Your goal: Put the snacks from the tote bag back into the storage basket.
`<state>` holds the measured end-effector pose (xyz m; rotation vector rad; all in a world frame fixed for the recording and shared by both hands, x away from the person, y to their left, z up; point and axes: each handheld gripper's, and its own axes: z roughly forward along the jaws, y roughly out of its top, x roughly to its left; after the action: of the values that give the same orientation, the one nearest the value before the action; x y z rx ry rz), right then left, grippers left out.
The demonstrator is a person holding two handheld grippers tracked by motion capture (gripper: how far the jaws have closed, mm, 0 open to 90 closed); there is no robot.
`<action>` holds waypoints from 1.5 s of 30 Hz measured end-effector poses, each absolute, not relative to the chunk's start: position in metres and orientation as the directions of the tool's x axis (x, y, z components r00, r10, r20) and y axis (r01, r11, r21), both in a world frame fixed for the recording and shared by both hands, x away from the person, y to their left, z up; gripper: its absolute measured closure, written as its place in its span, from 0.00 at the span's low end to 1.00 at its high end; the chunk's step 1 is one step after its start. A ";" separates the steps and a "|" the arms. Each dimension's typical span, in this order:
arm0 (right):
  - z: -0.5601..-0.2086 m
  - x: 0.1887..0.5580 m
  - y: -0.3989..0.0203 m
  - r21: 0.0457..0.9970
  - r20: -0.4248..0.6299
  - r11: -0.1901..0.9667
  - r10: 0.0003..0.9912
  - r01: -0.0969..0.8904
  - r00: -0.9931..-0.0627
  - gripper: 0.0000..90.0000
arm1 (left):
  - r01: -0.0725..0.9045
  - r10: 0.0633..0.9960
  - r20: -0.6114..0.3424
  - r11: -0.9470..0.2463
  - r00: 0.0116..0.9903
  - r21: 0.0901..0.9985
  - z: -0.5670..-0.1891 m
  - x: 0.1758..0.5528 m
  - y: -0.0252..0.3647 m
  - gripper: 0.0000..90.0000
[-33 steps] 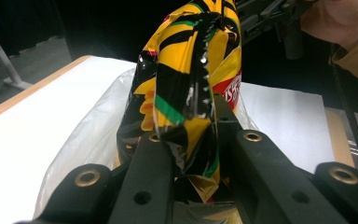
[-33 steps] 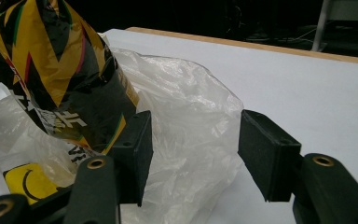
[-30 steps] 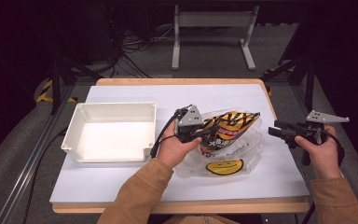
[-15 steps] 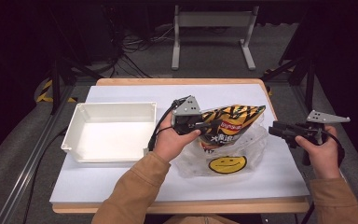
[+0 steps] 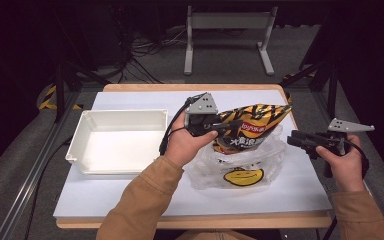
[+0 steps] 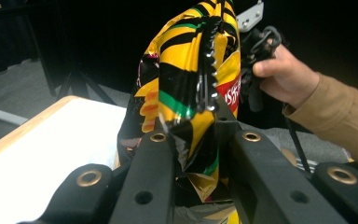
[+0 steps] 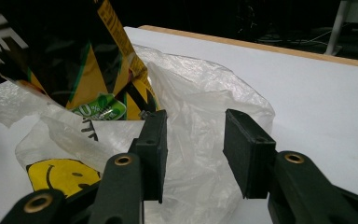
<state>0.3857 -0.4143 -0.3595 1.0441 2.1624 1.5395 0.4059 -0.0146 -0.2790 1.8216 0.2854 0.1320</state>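
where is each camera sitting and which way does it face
High view: above the person's side, facing forward and down on the table; forearms, both hands, left tongs clamping the snack bag, right tongs.
Left gripper view: rides the left tongs, looking along the jaws at the snack bag.
Right gripper view: rides the right tongs, whose jaws have just been closing, facing the plastic bag.
All three share the snack bag.

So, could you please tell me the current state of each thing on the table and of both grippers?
Yellow-and-black striped snack bag: sealed, lifted, partly out of the plastic bag.
Clear plastic bag with yellow smiley face: open, crumpled, lying on the table.
White rectangular plastic tray: empty, upright.
Left gripper: fingers shut on the snack bag's edge.
Right gripper: fingers have just been closing, apart, gripping nothing.
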 end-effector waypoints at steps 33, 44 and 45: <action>-0.362 0.385 -0.409 0.899 0.190 0.166 0.687 0.406 -0.701 0.69 | 0.124 0.252 -0.072 -0.197 0.965 0.973 -0.235 0.408 0.033 0.92; -0.358 0.376 -0.399 0.912 0.134 0.196 0.689 0.361 -0.712 0.69 | 0.128 0.299 -0.061 -0.208 0.952 0.970 -0.227 0.405 0.075 0.93; -0.358 0.376 -0.397 0.914 0.127 0.199 0.686 0.353 -0.717 0.69 | 0.129 0.304 -0.062 -0.204 0.951 0.970 -0.227 0.405 0.079 0.93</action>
<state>0.3758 -0.3971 -0.3576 0.9803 2.1707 1.5237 0.4047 0.0792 -0.2266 1.7803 0.3231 0.1642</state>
